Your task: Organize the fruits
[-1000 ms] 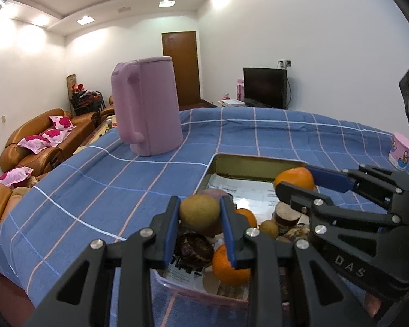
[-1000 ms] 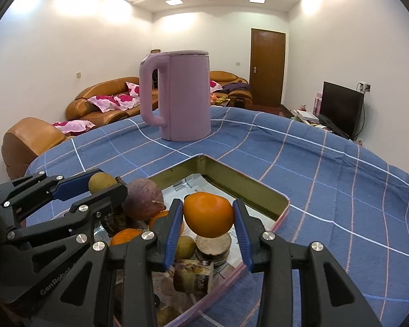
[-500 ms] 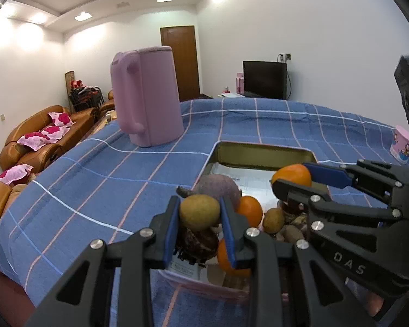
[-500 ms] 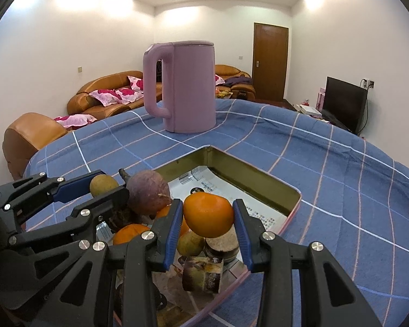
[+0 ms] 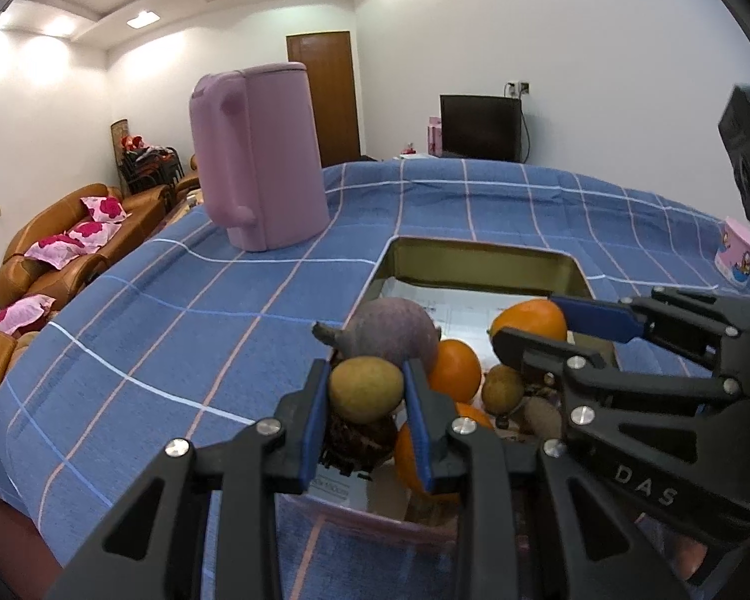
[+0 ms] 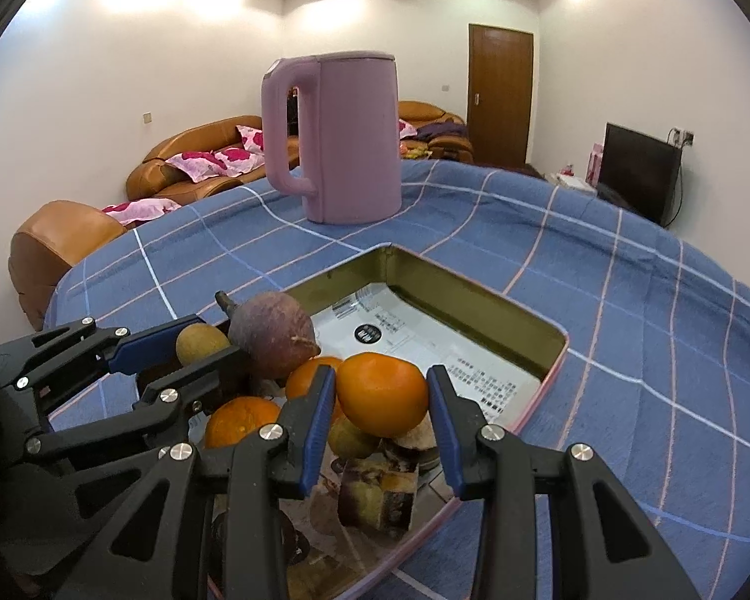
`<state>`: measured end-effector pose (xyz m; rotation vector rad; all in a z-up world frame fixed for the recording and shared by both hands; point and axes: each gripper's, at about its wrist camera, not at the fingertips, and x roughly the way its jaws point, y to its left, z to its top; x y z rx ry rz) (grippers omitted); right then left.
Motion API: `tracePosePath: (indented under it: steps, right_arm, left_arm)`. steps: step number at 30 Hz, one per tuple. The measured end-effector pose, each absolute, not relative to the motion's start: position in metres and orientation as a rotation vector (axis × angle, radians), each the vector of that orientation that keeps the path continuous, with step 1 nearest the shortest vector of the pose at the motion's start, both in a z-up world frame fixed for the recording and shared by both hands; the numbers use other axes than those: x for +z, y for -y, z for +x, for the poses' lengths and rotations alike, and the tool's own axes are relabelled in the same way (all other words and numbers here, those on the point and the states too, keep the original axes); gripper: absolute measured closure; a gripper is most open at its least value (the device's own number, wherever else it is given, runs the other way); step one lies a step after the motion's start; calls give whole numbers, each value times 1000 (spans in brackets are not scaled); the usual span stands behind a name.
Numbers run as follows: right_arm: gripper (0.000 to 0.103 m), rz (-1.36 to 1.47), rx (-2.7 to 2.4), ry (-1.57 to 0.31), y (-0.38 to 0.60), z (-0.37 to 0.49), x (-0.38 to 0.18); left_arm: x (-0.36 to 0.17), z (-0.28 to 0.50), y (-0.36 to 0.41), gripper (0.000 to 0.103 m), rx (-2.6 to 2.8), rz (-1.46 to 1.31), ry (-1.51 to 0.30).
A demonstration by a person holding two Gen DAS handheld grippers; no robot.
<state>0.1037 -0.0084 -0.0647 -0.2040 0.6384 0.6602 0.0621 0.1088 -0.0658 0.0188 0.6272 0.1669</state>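
Observation:
My left gripper (image 5: 366, 390) is shut on a small yellow-brown round fruit (image 5: 366, 389), held above the near end of a metal tray (image 5: 480, 262). My right gripper (image 6: 381, 395) is shut on an orange (image 6: 381, 395) over the same tray (image 6: 475, 300); it shows in the left wrist view too (image 5: 530, 322). In the tray's near half lie a purple round fruit (image 5: 392, 332), more oranges (image 5: 455, 370), a small brown fruit (image 5: 502, 390) and cut pieces (image 6: 377, 492). Printed paper lines the tray's bottom.
A tall pink kettle (image 5: 257, 155) stands on the blue checked tablecloth (image 5: 175, 330) beyond the tray, to its left. A small pink cup (image 5: 737, 255) sits at the far right edge. Sofas, a door and a television lie beyond the table.
Both grippers have tipped slightly, so the kettle and tray sit a little differently in view. Each still holds its fruit; the purple fruit shows more fully.

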Motion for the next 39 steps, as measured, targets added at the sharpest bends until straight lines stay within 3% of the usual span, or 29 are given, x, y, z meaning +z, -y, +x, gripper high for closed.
tracePosePath:
  steps: [10,13,16,17,18,39]
  right_arm:
    - [60,-210,667,-641,13,96,-63]
    - [47,-191,647,-630,22,94,-60]
    - [40,-158,640,-605,34,89,-51]
    - [35,-149,635,-595,38,86,-48]
    - [32,-144,629,-582,42,83,-45]
    - [31,-55,520,-465,97,43,-12]
  left_arm:
    - [-68,56,-108,64,156,8,-658]
    - [-66,52,-108,57,144,-1,-658]
    - [-62,46,-104,27,109,-17,-651]
    - [-58,40,-99,10,154,16,-617]
    - [-55,35,-96,1,187,43,-587]
    - [-23,6,-91,0,190,14,-500]
